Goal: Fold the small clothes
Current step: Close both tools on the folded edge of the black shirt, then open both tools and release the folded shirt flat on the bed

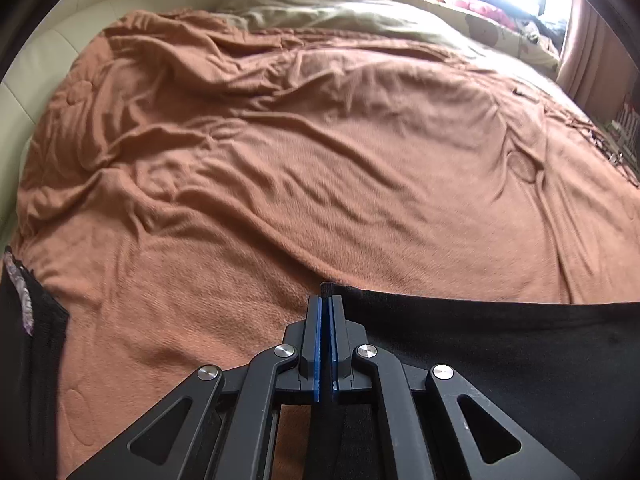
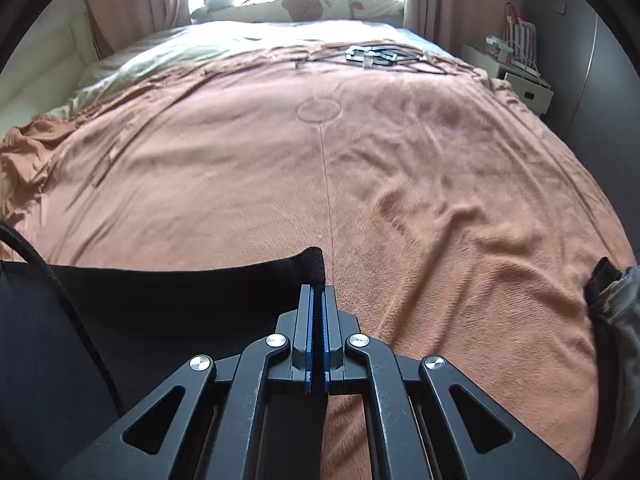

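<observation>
The left tongs [image 1: 325, 300] are closed tight, their blue pads [image 1: 317, 344] pinching one corner of a black garment [image 1: 500, 360], whose ribbed hem pokes up just past the tips. From that corner the cloth runs off to the right in the left wrist view, its top edge stretched in a nearly straight line above the orange blanket [image 1: 280, 160] that covers the bed. The right tongs [image 2: 318, 290] are likewise closed, gripping the garment's [image 2: 160, 312] other corner, where a small flap of ribbed hem stands up above the tips; here the cloth spreads away to the left, its edge sagging slightly. So the garment hangs taut between the two tongs at the near side of the bed, over the blanket [image 2: 400, 180]. The blanket is heavily creased on the left and smoother on the right, with a stitched circle [image 2: 319, 111] and a seam running down its middle. At the far end a pale sheet [image 2: 180, 48] shows beyond the blanket, and a dark flat object [image 2: 378, 55] lies near the blanket's far edge. A black cable [image 2: 40, 268] crosses the lower left of the right wrist view. Another dark cloth [image 1: 28, 340] sits at the left edge of the left wrist view.
</observation>
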Available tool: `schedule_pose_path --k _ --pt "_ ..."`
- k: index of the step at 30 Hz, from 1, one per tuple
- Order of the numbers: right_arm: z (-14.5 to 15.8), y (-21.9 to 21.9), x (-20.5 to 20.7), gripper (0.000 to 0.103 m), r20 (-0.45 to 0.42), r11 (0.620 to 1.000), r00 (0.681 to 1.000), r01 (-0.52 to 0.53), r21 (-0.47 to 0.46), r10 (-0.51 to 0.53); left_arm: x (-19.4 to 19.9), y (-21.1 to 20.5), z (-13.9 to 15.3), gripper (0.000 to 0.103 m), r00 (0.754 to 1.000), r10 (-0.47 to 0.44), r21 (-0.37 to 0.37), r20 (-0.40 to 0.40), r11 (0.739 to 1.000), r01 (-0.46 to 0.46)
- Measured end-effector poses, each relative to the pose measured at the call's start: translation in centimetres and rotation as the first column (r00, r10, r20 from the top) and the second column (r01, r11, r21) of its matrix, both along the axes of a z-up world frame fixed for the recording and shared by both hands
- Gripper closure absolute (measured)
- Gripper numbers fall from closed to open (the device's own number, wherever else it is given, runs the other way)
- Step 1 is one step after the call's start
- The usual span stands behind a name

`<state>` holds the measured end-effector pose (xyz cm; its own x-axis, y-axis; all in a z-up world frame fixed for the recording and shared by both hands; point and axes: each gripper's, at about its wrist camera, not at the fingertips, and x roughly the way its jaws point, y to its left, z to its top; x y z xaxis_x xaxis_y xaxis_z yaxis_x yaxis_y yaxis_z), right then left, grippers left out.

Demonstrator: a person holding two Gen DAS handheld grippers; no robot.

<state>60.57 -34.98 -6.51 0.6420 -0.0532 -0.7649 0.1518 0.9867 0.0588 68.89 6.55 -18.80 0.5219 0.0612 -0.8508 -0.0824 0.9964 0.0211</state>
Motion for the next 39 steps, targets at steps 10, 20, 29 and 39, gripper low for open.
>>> schedule_pose_path --k 10,20,29,39 --pt "0.5 -0.9 -0.4 0.066 -0.033 0.999 0.998 -0.044 0.021 0.045 -1.3 1.7 0.5 0.067 0.999 -0.001 -0.019 -0.037 1.0 0.0" --pt "3.1 1.1 -7.4 0.042 0.022 0.991 0.991 -0.133 0.021 0.133 -8.1 1.5 2.9 0.063 0.998 -0.055 -0.088 -0.024 0.995 0.052" --pt "3.4 3.0 -14.0 0.042 -0.019 0.984 0.984 -0.176 -0.009 0.175 -15.7 -0.5 3.1 0.063 0.989 -0.143 -0.109 -0.032 0.984 0.138" --pt "2.5 4.0 -20.3 0.042 -0.056 0.981 0.98 -0.186 0.044 0.189 -22.2 -2.7 2.2 0.063 0.98 -0.198 -0.118 -0.034 0.974 0.193"
